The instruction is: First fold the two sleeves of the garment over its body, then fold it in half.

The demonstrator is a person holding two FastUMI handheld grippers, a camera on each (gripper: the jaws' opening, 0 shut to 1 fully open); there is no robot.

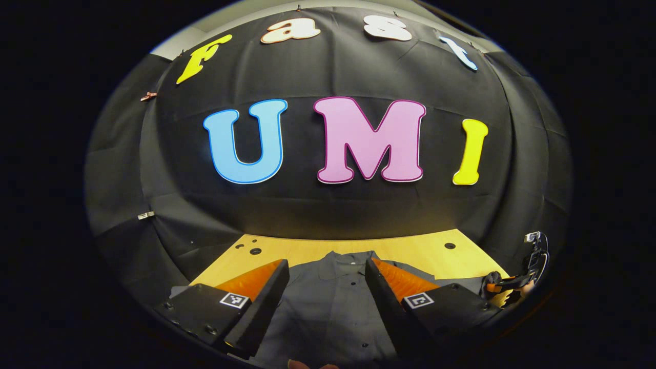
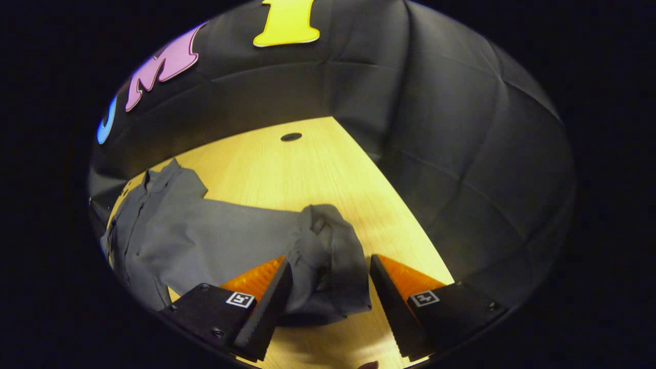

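Fingers of your right gripper (image 2: 328, 292) stand wide apart with nothing pressed between them, and the bunched cuff end of the right sleeve (image 2: 333, 256) lies exactly in the gap, a little ahead of the tips. This is the relation that matters: the cuff is straight in front of you, between the two fingers, so I judge that you only need to go forward and down a little before closing.

From the cuff, the sleeve runs as a long flat band to your left in the right gripper view, across the wooden table (image 2: 318, 169), until it joins the body of the grey shirt (image 2: 148, 220). So its long axis goes sideways to your fingers, and the fold must carry the cuff along this line toward the body.

Your left gripper (image 1: 328, 302) is also open and holds nothing. It hovers over the middle of the shirt, with the button placket (image 1: 353, 302) between its fingers and the collar (image 1: 338, 261) farther ahead, near the back of the table. It is far from this cuff, so the right gripper is clearly the nearer one for this sleeve. No sleeve looks folded yet.
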